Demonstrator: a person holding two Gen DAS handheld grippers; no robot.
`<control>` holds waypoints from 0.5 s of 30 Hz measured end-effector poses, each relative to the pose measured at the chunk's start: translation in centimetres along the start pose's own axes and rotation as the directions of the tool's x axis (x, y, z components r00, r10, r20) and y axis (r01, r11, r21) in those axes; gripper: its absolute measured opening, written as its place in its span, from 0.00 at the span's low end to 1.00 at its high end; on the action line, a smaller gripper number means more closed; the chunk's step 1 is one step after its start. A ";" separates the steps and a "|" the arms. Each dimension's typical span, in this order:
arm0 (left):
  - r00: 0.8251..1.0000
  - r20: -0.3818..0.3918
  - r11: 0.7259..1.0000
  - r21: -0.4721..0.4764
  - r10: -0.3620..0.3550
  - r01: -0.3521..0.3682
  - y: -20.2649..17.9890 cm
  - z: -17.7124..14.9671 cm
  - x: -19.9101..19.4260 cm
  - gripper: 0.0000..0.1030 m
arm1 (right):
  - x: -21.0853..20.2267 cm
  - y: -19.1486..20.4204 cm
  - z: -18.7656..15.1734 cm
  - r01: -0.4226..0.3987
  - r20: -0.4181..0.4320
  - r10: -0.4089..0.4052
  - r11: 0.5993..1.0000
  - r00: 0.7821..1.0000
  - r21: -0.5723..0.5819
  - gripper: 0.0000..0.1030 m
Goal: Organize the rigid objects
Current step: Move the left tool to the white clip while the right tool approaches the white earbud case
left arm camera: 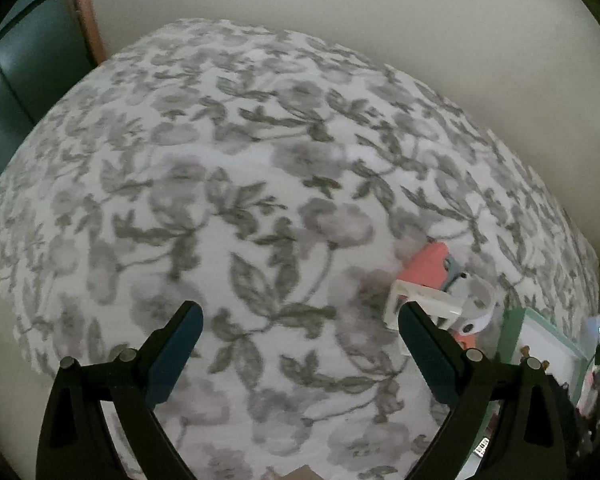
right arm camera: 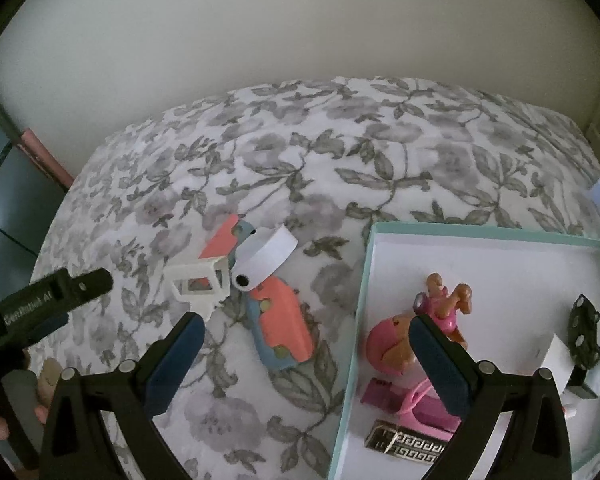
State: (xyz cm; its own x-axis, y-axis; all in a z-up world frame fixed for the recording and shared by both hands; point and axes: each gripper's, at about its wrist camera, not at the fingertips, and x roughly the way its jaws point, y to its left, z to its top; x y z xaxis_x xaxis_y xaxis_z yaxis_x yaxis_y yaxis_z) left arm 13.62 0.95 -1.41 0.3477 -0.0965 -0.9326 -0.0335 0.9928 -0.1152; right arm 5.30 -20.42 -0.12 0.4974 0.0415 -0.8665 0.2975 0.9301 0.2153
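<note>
Left of box (right arm camera: pixel 476 236): coral toy (right arm camera: pixel 286 320) lengthwise toward camera.

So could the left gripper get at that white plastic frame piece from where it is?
Probably yes. The left gripper is open, and the white frame piece lies uncovered on the floral cloth beside its right fingertip, with nothing between them.

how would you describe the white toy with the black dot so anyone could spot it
On the grey floral bedspread, left of the mint-edged white box, lies a small heap of plastic toys. The white rounded plastic piece rests on top, between the white window-frame piece and the coral-and-blue toy; it alone has a black dot.
</note>
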 end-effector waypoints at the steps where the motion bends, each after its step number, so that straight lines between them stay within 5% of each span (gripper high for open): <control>1: 1.000 -0.001 1.000 0.008 -0.006 0.006 -0.4 0.0 0.2 0.95 | 0.1 -0.2 0.2 0.002 0.001 -0.002 1.000 1.000 0.006 1.00; 15: 0.995 -0.043 0.995 0.040 -0.092 0.094 -3.5 0.1 2.7 0.95 | 1.8 -1.2 2.3 0.027 0.002 -0.027 0.999 1.000 0.021 1.00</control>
State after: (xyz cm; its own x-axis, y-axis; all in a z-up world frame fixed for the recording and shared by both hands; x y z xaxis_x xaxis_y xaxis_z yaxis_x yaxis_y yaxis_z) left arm 14.73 -2.80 -3.53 0.3086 -0.1902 -0.9320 0.0370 0.9815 -0.1881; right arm 7.71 -22.34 -0.93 0.4909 0.0153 -0.8711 0.3277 0.9232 0.2009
